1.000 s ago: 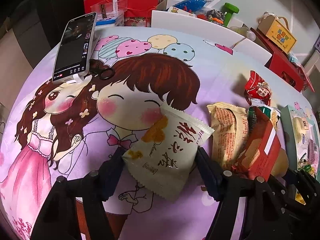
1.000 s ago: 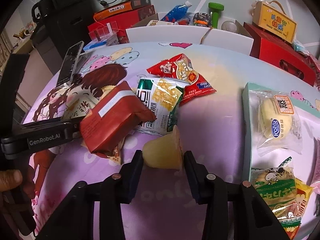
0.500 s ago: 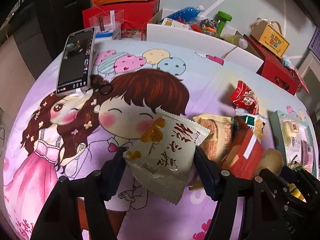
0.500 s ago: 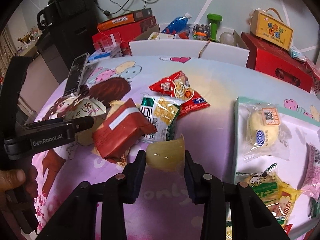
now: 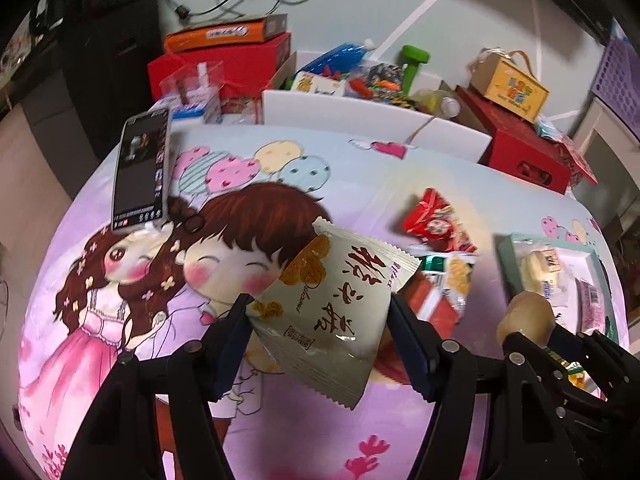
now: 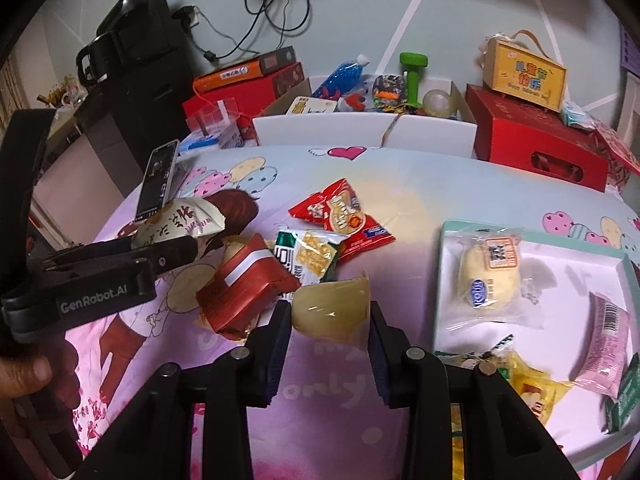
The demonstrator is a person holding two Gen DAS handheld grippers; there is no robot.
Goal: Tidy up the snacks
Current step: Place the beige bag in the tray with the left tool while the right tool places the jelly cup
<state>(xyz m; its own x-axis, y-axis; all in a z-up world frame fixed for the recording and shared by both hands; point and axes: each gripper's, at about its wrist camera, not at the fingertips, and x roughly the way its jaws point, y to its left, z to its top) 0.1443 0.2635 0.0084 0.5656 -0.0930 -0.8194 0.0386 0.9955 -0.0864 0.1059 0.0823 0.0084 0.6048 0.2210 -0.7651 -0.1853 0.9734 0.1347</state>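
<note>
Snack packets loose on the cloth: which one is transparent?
The green-and-white packet, with yellow pieces showing through its clear window; the dark red packet and bright red packet are opaque.

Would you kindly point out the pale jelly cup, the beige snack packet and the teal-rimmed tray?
Pale translucent jelly cup [image 6: 330,306], right wrist view, middle of its side.
Beige printed snack packet [image 5: 340,312], left wrist view, packet's centre.
Teal-rimmed white tray [image 6: 532,235], right wrist view, far rim.

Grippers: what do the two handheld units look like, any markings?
Both are matte black, two-fingered. The left gripper and right gripper have flat dark-blue pads and silver pivot screws. The left body carries white "GenRobot.AI" lettering. No cables or sleeves visible.
</note>
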